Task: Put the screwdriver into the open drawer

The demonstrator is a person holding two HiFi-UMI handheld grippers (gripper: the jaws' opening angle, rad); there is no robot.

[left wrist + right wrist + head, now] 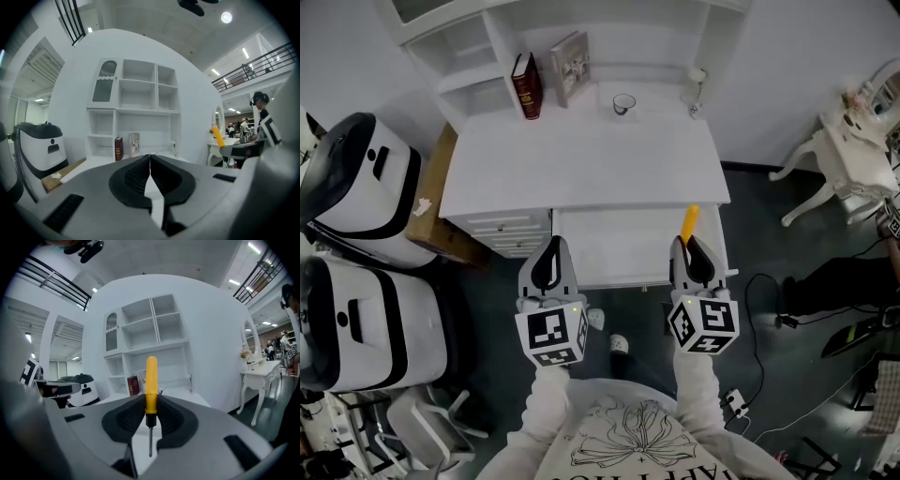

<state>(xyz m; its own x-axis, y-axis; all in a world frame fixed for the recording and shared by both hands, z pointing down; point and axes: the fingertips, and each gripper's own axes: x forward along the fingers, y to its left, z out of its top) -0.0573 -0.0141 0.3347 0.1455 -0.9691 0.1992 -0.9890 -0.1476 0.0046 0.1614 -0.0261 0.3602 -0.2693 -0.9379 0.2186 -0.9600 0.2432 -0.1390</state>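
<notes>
The screwdriver is clamped by its handle in the right gripper, above the right edge of the open drawer — its shaft is seen only in the right gripper view. The left gripper is closed, empty.

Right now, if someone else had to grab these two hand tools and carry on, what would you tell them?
Left gripper: fingers shut, holding nothing, in front of the desk.
Right gripper: fingers shut on the screwdriver, yellow handle pointing toward the desk, metal tip pointing back at you.
The drawer is pulled open under the desktop; the screwdriver appears to be above its right side.
Done: screwdriver in hand, drawer open.
Left: lower it into the drawer and let go.
</notes>
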